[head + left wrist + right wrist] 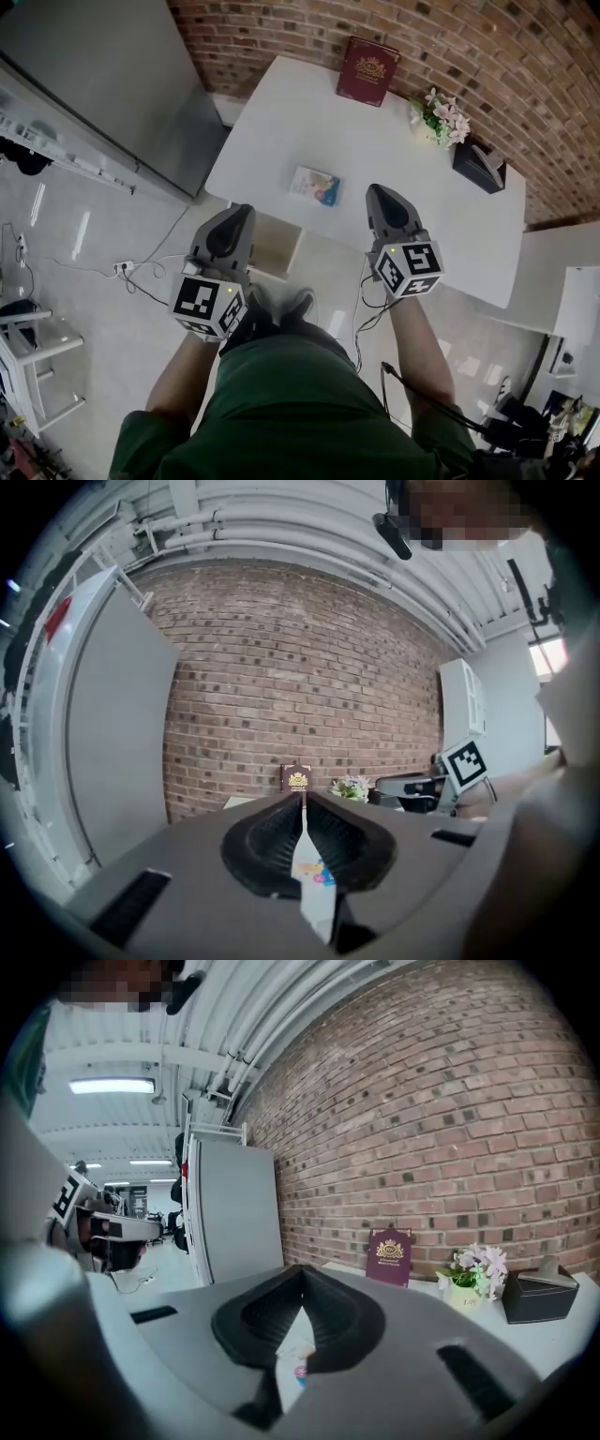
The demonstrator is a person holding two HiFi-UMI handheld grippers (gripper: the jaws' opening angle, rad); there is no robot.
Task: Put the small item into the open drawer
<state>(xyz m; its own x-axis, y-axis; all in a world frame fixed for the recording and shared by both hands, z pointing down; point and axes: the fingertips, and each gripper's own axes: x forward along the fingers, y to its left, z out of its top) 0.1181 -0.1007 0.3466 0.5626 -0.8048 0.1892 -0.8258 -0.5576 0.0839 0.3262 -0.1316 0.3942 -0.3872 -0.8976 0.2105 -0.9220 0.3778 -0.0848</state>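
The small item [314, 186], a flat white and blue packet, lies on the white table [375, 141] near its front edge. Both grippers hover in front of the table, apart from the packet. My left gripper [242, 210] is low and to the packet's left, shut with nothing between the jaws. My right gripper [378, 190] is to the packet's right, also shut and empty. An open drawer [277, 246] with a pale inside shows under the table's front edge, partly hidden by the left gripper. The packet [314, 872] peeks below the left jaws, and below the right jaws the packet [292, 1354] shows too.
A dark red book [367, 70] leans on the brick wall at the table's back. A small flower pot [441, 117] and a black tissue box [478, 167] stand at the back right. A grey cabinet [103, 84] is at the left. Cables trail on the floor [141, 272].
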